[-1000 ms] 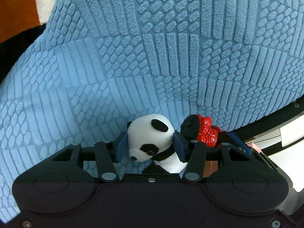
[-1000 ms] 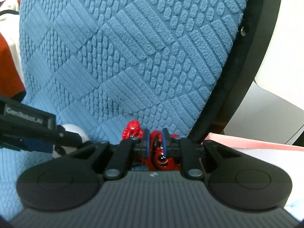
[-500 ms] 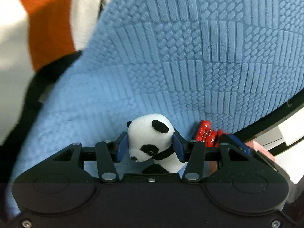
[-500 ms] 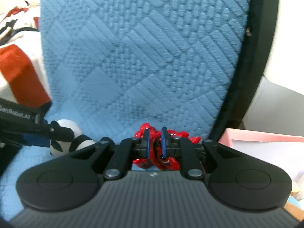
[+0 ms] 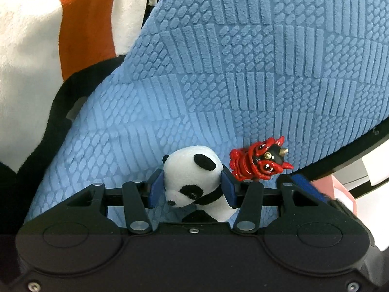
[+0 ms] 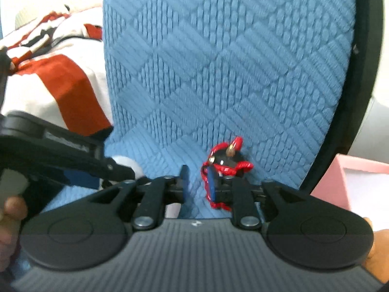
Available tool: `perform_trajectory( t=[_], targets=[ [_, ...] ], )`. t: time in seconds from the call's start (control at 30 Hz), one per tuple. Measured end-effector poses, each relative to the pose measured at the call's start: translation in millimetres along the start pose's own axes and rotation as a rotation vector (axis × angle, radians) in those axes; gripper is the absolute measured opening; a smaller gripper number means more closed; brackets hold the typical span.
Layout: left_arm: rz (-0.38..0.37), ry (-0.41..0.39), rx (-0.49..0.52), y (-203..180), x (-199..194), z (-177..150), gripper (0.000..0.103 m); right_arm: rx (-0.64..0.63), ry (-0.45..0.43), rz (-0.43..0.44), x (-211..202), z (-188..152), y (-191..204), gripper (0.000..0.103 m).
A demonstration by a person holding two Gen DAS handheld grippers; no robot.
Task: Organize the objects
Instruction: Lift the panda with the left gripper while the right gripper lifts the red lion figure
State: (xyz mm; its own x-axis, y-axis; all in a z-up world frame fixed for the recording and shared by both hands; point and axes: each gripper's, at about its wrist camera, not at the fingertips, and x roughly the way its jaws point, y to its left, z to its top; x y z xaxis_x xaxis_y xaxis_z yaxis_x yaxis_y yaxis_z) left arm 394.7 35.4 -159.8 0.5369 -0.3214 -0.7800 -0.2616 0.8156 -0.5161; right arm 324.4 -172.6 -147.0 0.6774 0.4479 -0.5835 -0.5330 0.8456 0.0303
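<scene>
Clamping one plush panda [image 5: 192, 177] in your left hand-held gripper [image 5: 192, 189], you have your right hand-held gripper [image 6: 198, 182] opening beside one red lion-dance figurine [image 6: 226, 160] on the blue textured cushion [image 5: 267, 73]

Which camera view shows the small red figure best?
The left wrist view shows the red figure best: it is sharp and whole, standing on the blue cushion beside the panda toy. In the right wrist view it is blurred and partly hidden behind one finger of the right gripper, whose jaws are opening.
</scene>
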Motion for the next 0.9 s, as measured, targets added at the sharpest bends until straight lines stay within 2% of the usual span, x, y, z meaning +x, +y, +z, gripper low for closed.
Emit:
perform_trajectory(
  t=[0.07, 0.13, 0.33, 0.43, 0.57, 0.7, 0.8, 0.9],
  targets=[
    [0.001, 0.001, -0.007, 0.2, 0.8, 0.3, 0.048, -0.005, -0.042, -0.022, -1.0, 1.9, -2.7, 0.061],
    [0.007, 0.005, -0.011, 0.7, 2.4, 0.6, 0.048, -0.021, -0.057, -0.052, -3.0, 4.5, -6.3, 0.069],
    [0.018, 0.022, -0.020, 0.3, 11.5, 3.7, 0.048, -0.008, 0.039, -0.042, 35.5, 5.5, -14.3, 0.069],
    [0.023, 0.026, -0.025, 0.0, 16.7, 4.9, 0.049, -0.009, 0.047, -0.063, 49.2, 3.4, -15.3, 0.079],
    [0.035, 0.027, -0.014, -4.5, 22.6, 7.6, 0.050, 0.025, 0.101, -0.067, 67.5, 2.5, -22.4, 0.075],
    [0.043, 0.035, -0.041, -2.1, 30.0, 12.6, 0.057, 0.063, 0.104, -0.080, 74.3, -1.9, -29.4, 0.075],
    [0.048, 0.032, -0.056, -1.6, 37.4, 18.1, 0.063, 0.089, 0.114, -0.044, 77.3, -4.0, -32.6, 0.060],
    [0.054, 0.043, -0.073, -2.3, 47.4, 20.1, 0.064, 0.066, 0.111, -0.067, 76.8, -5.8, -25.1, 0.061]
  ],
)
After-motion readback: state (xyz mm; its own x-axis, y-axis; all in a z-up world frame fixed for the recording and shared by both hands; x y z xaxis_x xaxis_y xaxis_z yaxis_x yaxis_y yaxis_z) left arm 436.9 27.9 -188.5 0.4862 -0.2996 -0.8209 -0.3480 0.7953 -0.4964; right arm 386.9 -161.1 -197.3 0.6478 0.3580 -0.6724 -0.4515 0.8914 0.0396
